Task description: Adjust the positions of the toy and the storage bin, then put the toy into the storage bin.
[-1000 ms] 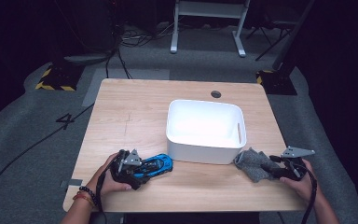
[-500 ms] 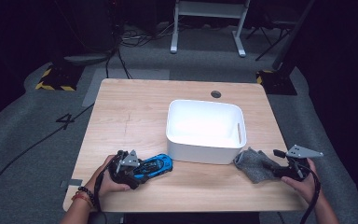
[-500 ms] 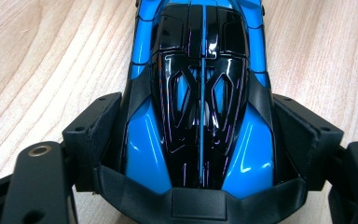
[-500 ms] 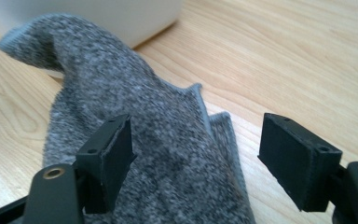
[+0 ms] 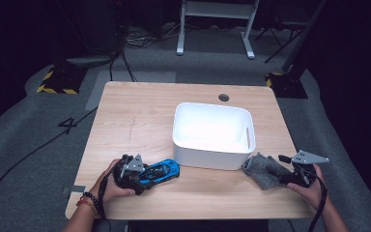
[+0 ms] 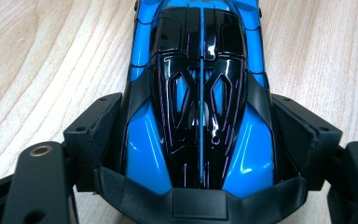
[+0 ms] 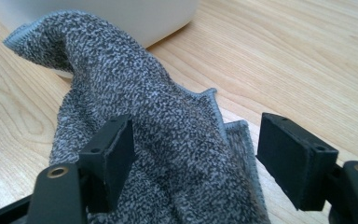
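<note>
- While the left gripper (image 5: 142, 175) lies low on the wooden table (image 5: 140, 116), its two jaws squeeze the back of the blue toy car (image 6: 199, 107) from both sides, and the car's nose points away from it.
- Its jaws have just been closing on the car.
- At the right gripper (image 7: 196, 158), the jaws stand wide apart, and the grey cloth (image 7: 168, 140) bunches up between them.
- Past the cloth sits the white bin (image 5: 212, 130).
</note>
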`<state>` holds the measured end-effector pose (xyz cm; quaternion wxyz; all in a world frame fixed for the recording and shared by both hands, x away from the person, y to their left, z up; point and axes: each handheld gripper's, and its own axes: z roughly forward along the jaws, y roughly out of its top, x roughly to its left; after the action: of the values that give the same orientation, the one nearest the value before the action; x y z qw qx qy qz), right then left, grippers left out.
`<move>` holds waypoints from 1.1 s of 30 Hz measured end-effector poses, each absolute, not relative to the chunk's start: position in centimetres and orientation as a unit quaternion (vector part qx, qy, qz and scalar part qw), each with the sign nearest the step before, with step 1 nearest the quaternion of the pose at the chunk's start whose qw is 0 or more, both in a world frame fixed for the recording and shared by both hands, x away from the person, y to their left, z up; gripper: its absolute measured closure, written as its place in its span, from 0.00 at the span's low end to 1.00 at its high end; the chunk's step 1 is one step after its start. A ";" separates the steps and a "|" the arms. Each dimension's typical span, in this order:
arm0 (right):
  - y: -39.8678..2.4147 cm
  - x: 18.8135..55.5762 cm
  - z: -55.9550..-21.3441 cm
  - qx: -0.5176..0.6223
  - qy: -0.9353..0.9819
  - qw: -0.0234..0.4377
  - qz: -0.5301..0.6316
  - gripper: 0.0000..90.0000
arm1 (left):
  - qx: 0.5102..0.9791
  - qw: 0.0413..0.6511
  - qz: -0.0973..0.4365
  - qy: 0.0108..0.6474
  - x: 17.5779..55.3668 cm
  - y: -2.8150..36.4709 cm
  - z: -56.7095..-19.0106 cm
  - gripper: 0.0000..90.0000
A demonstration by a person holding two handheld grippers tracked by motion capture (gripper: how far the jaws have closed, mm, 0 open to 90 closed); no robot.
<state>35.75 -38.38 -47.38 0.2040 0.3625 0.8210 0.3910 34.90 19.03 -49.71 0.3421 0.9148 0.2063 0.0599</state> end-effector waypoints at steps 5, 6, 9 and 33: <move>-38.0 35.9 -47.6 0.360 0.825 0.201 0.387 0.30 | 0.914 0.343 0.060 0.208 34.9 19.0 -49.7 0.27; -37.9 35.9 -47.6 0.359 0.826 0.201 0.385 0.30 | 0.914 0.343 0.060 0.208 34.9 19.0 -49.7 0.27; -37.9 36.0 -47.7 0.360 0.825 0.199 0.387 0.30 | 0.914 0.343 0.062 0.209 34.8 19.0 -49.6 0.27; -37.5 35.9 -48.9 0.357 0.838 0.187 0.368 0.31 | 0.860 0.461 0.100 0.192 33.6 19.4 -44.6 0.27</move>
<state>35.88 -37.53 -48.87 0.1865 0.3574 0.8378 0.3681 33.62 19.38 -44.58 0.4614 0.8604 0.1916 0.1003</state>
